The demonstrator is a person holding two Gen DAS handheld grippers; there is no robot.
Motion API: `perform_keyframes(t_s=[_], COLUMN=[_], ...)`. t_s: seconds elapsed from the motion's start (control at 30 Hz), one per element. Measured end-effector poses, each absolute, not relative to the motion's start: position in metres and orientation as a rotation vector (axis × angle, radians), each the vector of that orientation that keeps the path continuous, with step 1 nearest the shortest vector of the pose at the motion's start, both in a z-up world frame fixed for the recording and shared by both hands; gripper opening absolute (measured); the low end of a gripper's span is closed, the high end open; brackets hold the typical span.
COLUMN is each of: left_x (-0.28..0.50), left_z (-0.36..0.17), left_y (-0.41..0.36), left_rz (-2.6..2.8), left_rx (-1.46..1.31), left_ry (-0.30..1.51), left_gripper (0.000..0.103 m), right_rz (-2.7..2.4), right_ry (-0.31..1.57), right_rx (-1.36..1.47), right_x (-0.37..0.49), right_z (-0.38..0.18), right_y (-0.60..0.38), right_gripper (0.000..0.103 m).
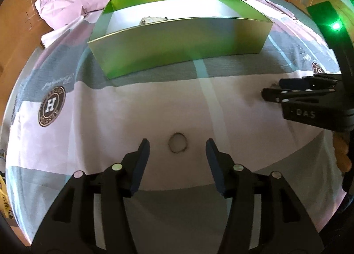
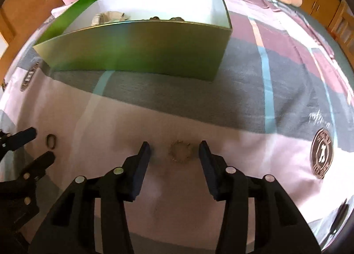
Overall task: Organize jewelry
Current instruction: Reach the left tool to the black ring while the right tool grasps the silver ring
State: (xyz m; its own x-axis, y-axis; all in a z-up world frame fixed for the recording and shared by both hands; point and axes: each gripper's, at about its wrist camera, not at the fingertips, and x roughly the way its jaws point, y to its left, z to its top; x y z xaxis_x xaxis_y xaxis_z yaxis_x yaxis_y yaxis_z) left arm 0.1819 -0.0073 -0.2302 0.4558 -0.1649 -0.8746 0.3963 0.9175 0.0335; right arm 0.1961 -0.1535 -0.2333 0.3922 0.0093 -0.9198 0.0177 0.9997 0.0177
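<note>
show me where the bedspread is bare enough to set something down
Bare: the grey band between the green cardboard box and both claws, and the stretch right of the box. Crowded: around the thin ring and the beaded bracelet.

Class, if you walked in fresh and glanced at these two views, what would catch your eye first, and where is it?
First, the big open green box standing on the patchwork bedspread, with a few small pieces already inside. Nearer, a thin ring-shaped bracelet lies between the open left tongs, untouched. A beaded bracelet lies likewise between the open right tongs.
</note>
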Motion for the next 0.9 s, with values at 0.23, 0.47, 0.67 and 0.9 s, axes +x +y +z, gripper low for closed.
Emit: perform_keyframes(t_s=[0.23,0.47,0.67,0.9], left_x=[0.177,0.177,0.18,0.182], left_z=[-0.221,-0.225,-0.226,-0.23], left_y=[-0.01,-0.01,-0.007,-0.009], left_rz=[-0.375,-0.368,-0.36,-0.362], left_rx=[0.249,0.255,0.241,0.25], left_ry=[1.021,1.041,1.054,1.069], left_gripper=[0.06,0.06,0.062,0.063], right_rz=[0.162,0.22,0.092,-0.007], right_ry=[1.188,1.168,1.132,1.132], right_rx=[-0.069,-0.126,-0.079,-0.039], right_x=[0.166,0.148,0.155,0.176], right_z=[-0.23,-0.217,-0.213,-0.227], right_y=[-0.124,-0.106,-0.137,-0.152], right_gripper=[0.035,0.035,0.035,0.036])
